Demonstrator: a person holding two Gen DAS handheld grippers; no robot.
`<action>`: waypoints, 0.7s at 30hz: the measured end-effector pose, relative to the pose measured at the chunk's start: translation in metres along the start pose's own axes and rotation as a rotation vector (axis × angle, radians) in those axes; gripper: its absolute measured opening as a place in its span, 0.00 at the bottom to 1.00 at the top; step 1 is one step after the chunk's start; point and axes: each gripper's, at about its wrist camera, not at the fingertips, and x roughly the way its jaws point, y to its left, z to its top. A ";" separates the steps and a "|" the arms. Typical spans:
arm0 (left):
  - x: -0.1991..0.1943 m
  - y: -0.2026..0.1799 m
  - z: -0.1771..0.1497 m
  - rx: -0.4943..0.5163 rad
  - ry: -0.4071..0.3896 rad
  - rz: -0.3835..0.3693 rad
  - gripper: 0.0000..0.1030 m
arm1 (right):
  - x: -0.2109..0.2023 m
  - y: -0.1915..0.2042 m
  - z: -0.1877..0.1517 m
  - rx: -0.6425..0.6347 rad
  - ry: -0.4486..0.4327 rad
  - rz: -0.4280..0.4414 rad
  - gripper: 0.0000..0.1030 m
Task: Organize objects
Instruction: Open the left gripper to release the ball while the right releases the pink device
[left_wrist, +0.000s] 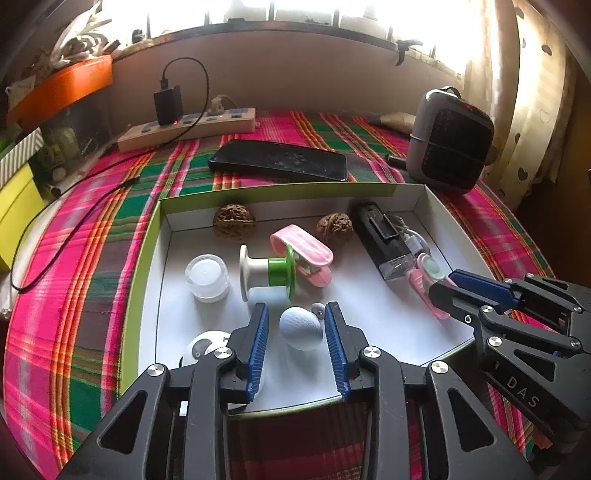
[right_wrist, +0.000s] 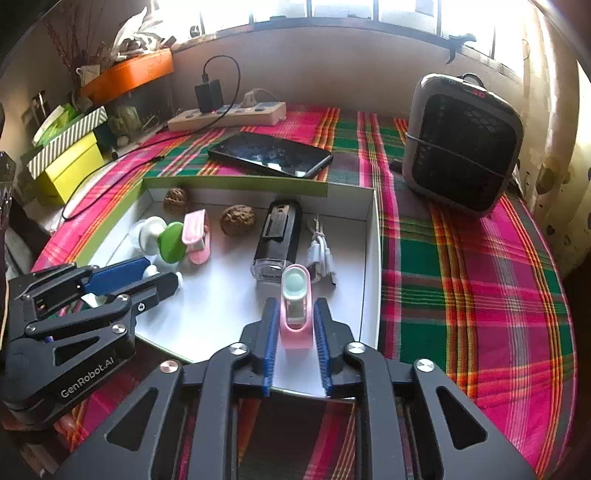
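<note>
A shallow white box with a green rim (left_wrist: 147, 236) lies on a plaid cloth and holds small objects. My left gripper (left_wrist: 295, 314) is open, its fingers either side of a pale blue ball (left_wrist: 300, 328). My right gripper (right_wrist: 294, 310) is open around a pink clip with a mint pad (right_wrist: 295, 306), with small gaps on both sides; it also shows in the left wrist view (left_wrist: 428, 280). In the box are two walnuts (left_wrist: 233, 220), a white and green spool (left_wrist: 266, 271), another pink clip (left_wrist: 303, 254), a clear jar (left_wrist: 207, 277) and a black device (left_wrist: 384, 236).
A black phone (left_wrist: 279, 159) lies behind the box. A power strip with a charger (left_wrist: 188, 127) sits at the back. A grey heater (right_wrist: 461, 144) stands at the right. Yellow and striped boxes (right_wrist: 70, 155) stack at the left. A black cable (left_wrist: 66, 218) trails across the cloth.
</note>
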 end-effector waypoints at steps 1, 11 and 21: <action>-0.001 0.000 0.000 -0.001 -0.002 0.001 0.29 | -0.002 0.000 0.000 0.001 -0.006 -0.001 0.32; -0.020 0.000 -0.004 -0.010 -0.040 0.014 0.32 | -0.019 0.007 -0.005 0.023 -0.050 -0.004 0.33; -0.047 -0.001 -0.015 -0.018 -0.090 0.054 0.32 | -0.043 0.015 -0.017 0.040 -0.101 -0.015 0.33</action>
